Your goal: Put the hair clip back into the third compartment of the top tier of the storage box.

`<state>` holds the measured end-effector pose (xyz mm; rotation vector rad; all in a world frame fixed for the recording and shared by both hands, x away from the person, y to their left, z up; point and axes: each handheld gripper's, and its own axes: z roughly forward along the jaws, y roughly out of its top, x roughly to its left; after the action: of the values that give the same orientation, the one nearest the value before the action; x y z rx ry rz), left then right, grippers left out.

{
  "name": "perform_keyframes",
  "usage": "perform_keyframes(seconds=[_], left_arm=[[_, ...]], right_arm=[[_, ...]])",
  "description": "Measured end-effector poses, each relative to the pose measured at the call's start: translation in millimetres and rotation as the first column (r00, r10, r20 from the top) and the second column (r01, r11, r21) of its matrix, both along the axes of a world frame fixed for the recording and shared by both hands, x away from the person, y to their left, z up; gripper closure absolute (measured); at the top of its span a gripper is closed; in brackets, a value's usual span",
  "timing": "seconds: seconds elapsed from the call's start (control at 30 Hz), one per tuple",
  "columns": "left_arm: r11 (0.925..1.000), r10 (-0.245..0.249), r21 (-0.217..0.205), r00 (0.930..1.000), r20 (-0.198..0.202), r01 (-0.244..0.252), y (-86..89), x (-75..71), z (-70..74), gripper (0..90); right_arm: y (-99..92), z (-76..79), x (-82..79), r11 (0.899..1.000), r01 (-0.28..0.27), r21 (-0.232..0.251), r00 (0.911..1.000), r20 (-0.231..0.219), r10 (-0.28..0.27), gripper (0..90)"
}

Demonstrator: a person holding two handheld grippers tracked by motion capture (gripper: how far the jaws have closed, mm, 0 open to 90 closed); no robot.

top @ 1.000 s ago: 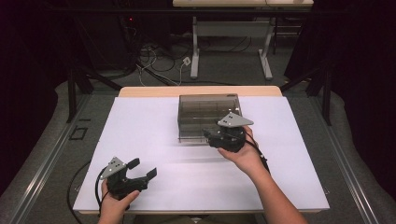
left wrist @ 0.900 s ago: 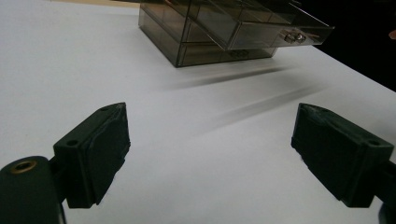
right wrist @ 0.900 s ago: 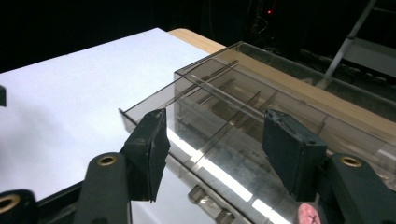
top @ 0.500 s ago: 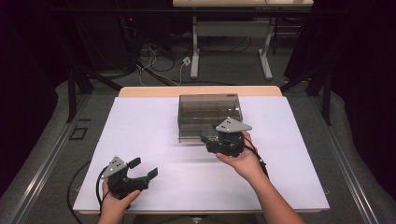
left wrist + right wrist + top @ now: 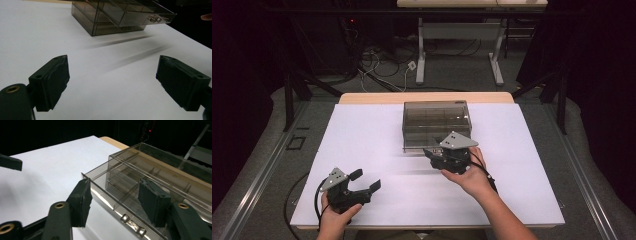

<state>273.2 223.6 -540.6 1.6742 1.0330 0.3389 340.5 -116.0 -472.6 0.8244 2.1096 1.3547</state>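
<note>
On the white bench [image 5: 362, 145], the smoked clear drawer organizer [image 5: 435, 117] sits upper centre with its top drawer [image 5: 130, 195] already pulled out. The right gripper [image 5: 439, 155] hangs at the drawer, jaws apart, gripping nothing. The left gripper [image 5: 364, 182], lower left, is wide open and empty. What remains is unclear.

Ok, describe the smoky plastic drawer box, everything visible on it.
The drawer box is smoky, see-through plastic, a low rectangular case standing flat on the white table toward its far middle. Its top drawer is pulled partway out toward the person, showing dividers and seemingly empty compartments, with a small metal handle on its front. The right gripper hangs at that drawer front, jaws apart; contact cannot be told.
</note>
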Motion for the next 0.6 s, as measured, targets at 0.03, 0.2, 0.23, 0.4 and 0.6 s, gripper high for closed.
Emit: perform_keyframes(seconds=[0.03, 0.2, 0.23, 0.4, 0.6], left_arm=[[1.0000, 0.000, 0.001, 1.0000, -0.001, 0.000, -0.2, -0.1, -0.1, 11.3], [1.0000, 0.001, -0.001, 1.0000, 0.000, -0.001, 0.2, -0.5, 0.0, 11.4], [1.0000, 0.000, -0.001, 1.0000, 0.000, 0.000, 0.5, -0.4, 0.1, 11.4], [1.0000, 0.000, -0.002, 1.0000, -0.001, 0.000, 0.3, -0.2, -0.2, 11.5], [1.0000, 0.000, -0.003, 1.0000, -0.004, 0.000, 0.2, -0.4, -0.1, 11.5]], right_arm=[[1.2, -0.9, -1.0, 1.000, -0.005, -0.005, 1.0000, 0.005, 0.005, 45.7], [5.4, -8.5, -1.4, 1.000, -0.018, -0.008, 0.9981, -0.060, 0.017, 52.8], [6.2, -10.0, -1.8, 1.000, -0.011, -0.007, 0.9976, -0.069, 0.010, 54.3], [9.1, -15.4, -2.4, 1.000, -0.008, -0.012, 0.9948, -0.102, 0.007, 59.6], [8.3, -21.5, -2.2, 1.000, 0.008, 0.007, 0.9879, -0.155, -0.007, 66.0]])
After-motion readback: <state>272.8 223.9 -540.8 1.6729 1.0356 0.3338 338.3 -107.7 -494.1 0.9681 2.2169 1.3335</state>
